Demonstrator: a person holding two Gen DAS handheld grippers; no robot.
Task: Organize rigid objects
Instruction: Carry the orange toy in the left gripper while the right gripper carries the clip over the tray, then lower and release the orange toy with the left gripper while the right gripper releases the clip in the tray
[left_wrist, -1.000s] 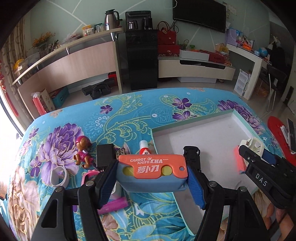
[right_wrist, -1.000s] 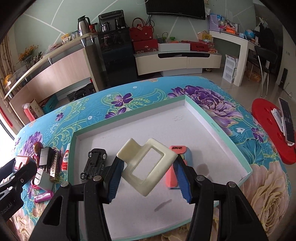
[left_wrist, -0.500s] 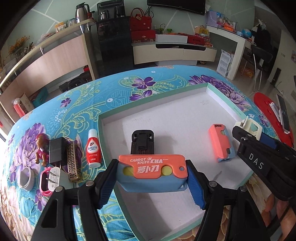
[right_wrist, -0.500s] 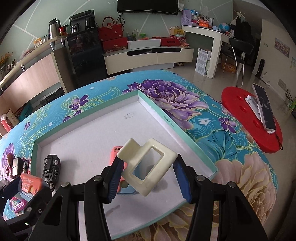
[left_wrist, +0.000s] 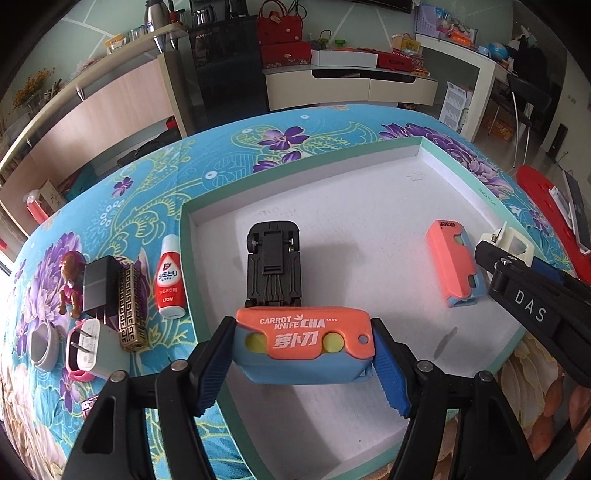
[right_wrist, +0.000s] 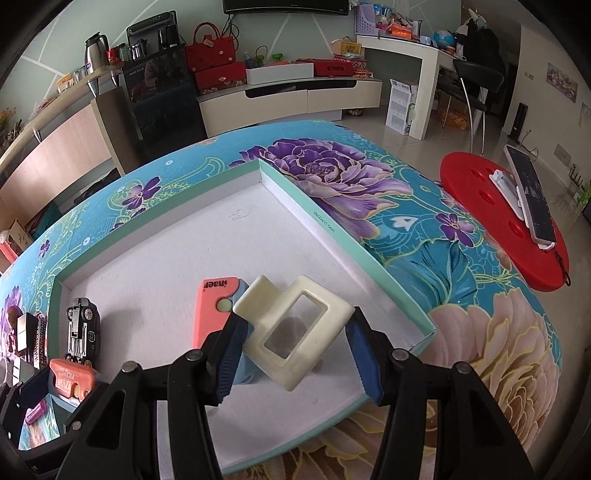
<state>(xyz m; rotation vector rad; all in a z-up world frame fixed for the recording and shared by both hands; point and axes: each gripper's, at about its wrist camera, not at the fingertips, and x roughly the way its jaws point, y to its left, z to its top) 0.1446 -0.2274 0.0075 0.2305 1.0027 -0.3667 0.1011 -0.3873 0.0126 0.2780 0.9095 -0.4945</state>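
Note:
My left gripper (left_wrist: 303, 365) is shut on an orange and blue carrot knife toy (left_wrist: 303, 343), held above the near left part of a shallow white tray with a mint rim (left_wrist: 369, 155). My right gripper (right_wrist: 295, 354) is shut on a cream rectangular clip (right_wrist: 295, 328), held over the tray's near right part (right_wrist: 332, 236). In the tray lie a black toy car on its roof (left_wrist: 274, 269) and a second orange and blue knife toy (left_wrist: 454, 262). The right gripper shows in the left wrist view (left_wrist: 517, 273).
Left of the tray on the flowered cloth lie a red and white bottle (left_wrist: 170, 284), a bronze patterned block (left_wrist: 130, 306), a black charger (left_wrist: 98, 288), a white plug (left_wrist: 86, 349), a small figurine (left_wrist: 70, 280) and a white ring (left_wrist: 44, 345). A red stool (right_wrist: 498, 218) stands right.
Both grippers have swung right with their objects still held. The left one now hangs over the tray instead of the cloth, and the right one is over the tray's right part.

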